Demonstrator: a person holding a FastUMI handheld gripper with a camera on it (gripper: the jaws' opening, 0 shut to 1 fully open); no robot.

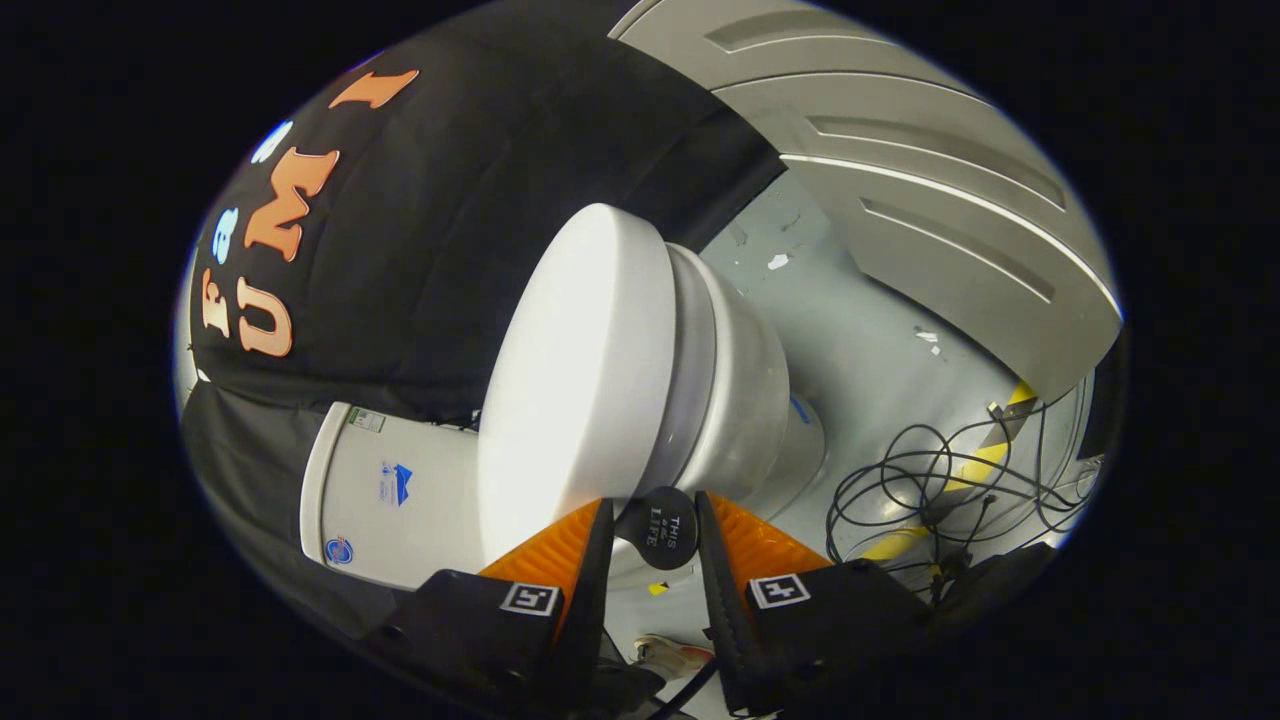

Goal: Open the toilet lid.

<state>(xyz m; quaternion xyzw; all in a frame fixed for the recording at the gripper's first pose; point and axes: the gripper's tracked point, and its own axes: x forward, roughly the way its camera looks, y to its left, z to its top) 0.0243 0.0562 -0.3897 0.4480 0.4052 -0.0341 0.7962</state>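
The view is rolled on its side. A white toilet lid point(580, 370) lies against the seat point(690, 370) and bowl point(745, 400), with the white tank point(400, 490) behind it. A round black knob point(660, 527) sits at the lid's front edge. My gripper point(655, 515) has one finger on each side of this knob, and both fingers point(590, 545) touch it, so it is shut on the knob. I cannot tell whether there is any gap between lid and seat.
A tangle of black cables point(930, 480) lies on the grey floor point(860, 350) beside the bowl, crossing a yellow floor stripe point(985, 460). A grey panelled door point(930, 180) stands beyond the floor. Black cloth hangs behind the tank.
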